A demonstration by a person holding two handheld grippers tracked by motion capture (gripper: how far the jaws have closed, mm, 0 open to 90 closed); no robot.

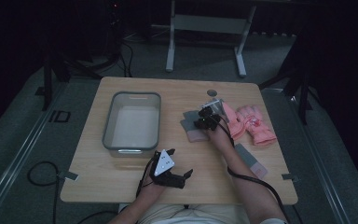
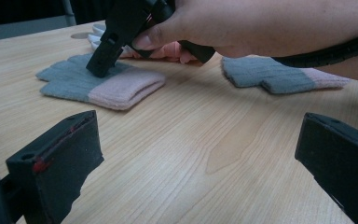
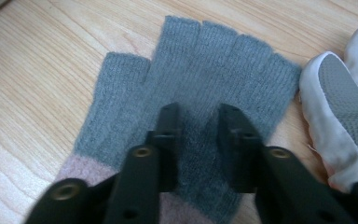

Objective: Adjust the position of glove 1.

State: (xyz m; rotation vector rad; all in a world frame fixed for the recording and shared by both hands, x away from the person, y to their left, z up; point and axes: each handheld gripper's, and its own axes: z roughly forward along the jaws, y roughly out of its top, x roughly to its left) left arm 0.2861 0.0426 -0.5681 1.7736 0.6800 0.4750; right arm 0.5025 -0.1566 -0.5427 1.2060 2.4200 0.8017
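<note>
My left gripper (image 1: 187, 173) hovers with its jaws spread wide over bare table (image 1: 121, 177) nearest me, while beyond it my right gripper (image 3: 199, 120) presses a narrow gap into the grey glove (image 3: 205, 79), pink gloves (image 1: 249, 122) just past its fingers.

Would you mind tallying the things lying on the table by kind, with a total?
Grey gloves with pink cuffs: 2 (one under the right gripper, one nearer the person)
Pink gloves: 2 (first, second)
Grey bin: 1
Total: 5
</note>
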